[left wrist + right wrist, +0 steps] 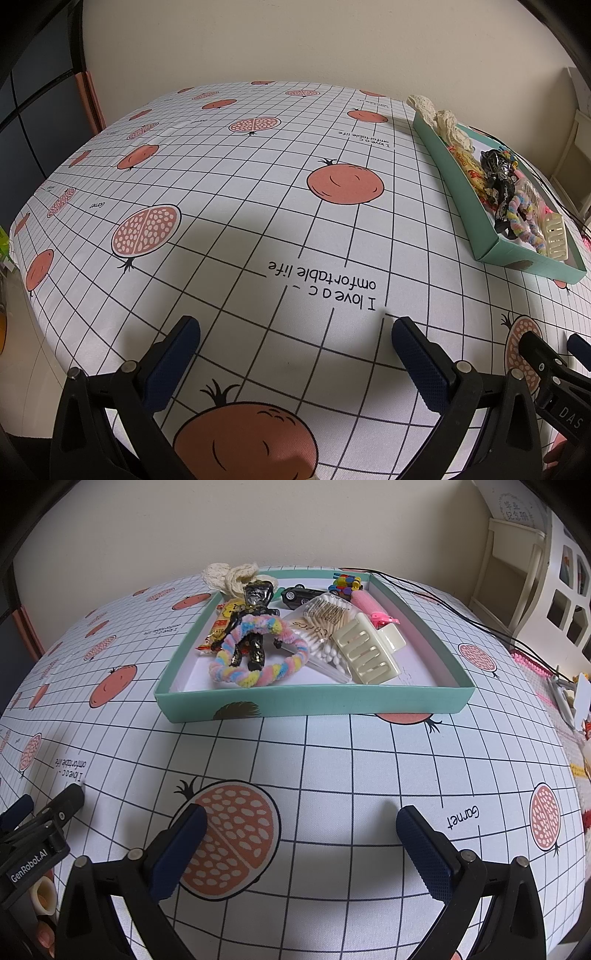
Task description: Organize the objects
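Teal box [314, 700] full of trinkets, both hand-held grippers [301, 827] spread wide, empty

- Shallow teal cardboard box lid [314, 701] with a white inside, lying open side up on the worktop; all the items below lie inside it.
- Glossy black figurine [253, 627] on its back at the left.
- Pastel twisted pipe-cleaner ring [258, 672] draped over the figurine's body and legs.
- Cream plastic claw hair clip [369, 651] near the front wall, resting partly on a clear packet of cotton swabs [325, 635].
- Yellow-and-red snack packet [221, 626] under the figurine, against the left wall.
- Cream crocheted lace piece [231, 574] hanging over the far left corner.
- Black toy car [299, 594], a multicoloured block toy [345, 582] and a pink clip [371, 607] along the far side.
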Available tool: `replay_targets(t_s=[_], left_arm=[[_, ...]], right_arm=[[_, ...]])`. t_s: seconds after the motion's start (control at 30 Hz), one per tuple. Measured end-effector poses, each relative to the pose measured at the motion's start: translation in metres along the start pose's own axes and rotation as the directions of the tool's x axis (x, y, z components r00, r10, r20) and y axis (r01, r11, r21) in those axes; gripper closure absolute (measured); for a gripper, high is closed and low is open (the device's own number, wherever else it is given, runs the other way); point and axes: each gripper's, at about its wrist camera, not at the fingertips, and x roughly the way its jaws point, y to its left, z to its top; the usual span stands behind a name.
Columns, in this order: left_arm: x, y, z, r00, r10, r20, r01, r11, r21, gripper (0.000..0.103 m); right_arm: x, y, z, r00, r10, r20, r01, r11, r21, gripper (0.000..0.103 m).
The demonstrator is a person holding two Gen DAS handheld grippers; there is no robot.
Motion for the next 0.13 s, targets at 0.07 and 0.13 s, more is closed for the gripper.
replay_targets(t_s=[0.07, 0.13], left_arm=[[0.0003, 0.0004, 0.0001, 1.0, 0.0, 0.0, 0.0, 1.0, -0.001, 0.0], [0.0004, 0.0003, 0.0001, 1.0, 0.0, -0.001, 0.0, 1.0, 0.0, 0.0]], right_arm=[[-0.0001, 0.0001, -0.0001, 1.0, 0.0, 0.0, 0.0, 1.0, 0.0, 0.0], [0.0, -0.0001, 0.0, 1.0, 0.0, 0.0, 0.0, 1.0, 0.0, 0.0]])
